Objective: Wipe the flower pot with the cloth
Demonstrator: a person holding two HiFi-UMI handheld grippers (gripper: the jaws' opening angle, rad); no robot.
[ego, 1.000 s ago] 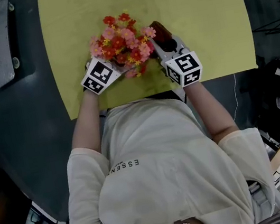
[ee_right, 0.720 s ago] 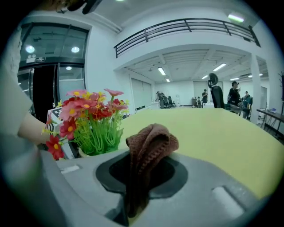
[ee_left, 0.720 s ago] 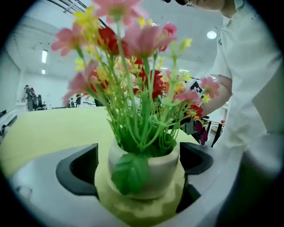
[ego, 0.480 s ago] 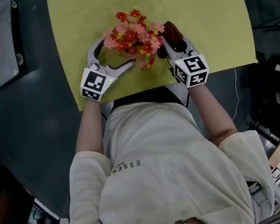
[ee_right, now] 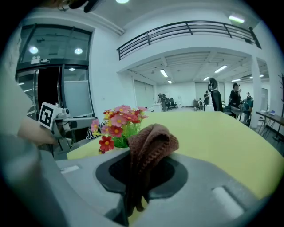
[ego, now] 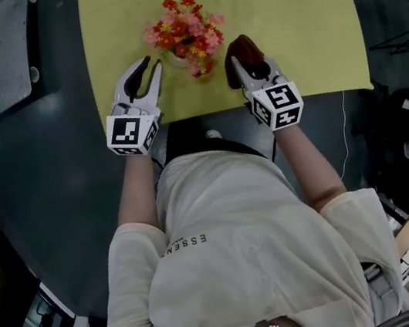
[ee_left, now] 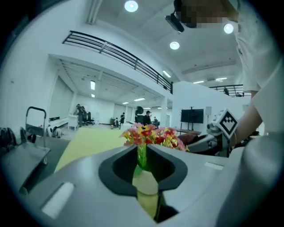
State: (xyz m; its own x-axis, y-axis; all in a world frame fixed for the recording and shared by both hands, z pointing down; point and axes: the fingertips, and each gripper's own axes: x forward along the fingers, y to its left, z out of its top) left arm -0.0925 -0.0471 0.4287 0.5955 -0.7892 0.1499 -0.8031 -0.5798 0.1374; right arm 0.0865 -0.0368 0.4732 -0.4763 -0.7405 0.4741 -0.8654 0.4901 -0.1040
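Note:
The flower pot (ego: 183, 59), a small pale vase of red, pink and yellow flowers (ego: 184, 23), stands on the yellow mat (ego: 282, 27). My left gripper (ego: 148, 67) hovers to its left and nearer me, clear of it. Its jaws have just been closing to a narrow gap with nothing between them. Through that gap in the left gripper view (ee_left: 148, 199) I see the pot (ee_left: 145, 181) farther off. My right gripper (ego: 245, 61) sits right of the flowers, shut on the brown knitted cloth (ego: 241, 49), which bunches above the jaws (ee_right: 151, 142).
The mat lies on a dark grey round table (ego: 52, 186). A grey flat tray (ego: 2, 61) rests at the table's far left. Cables and gear crowd the floor at the right. The mat's near edge runs just under both grippers.
The left gripper let go of the pot, drew back left and up, and its jaws narrowed. The right gripper with the cloth pulled slightly away from the flowers.

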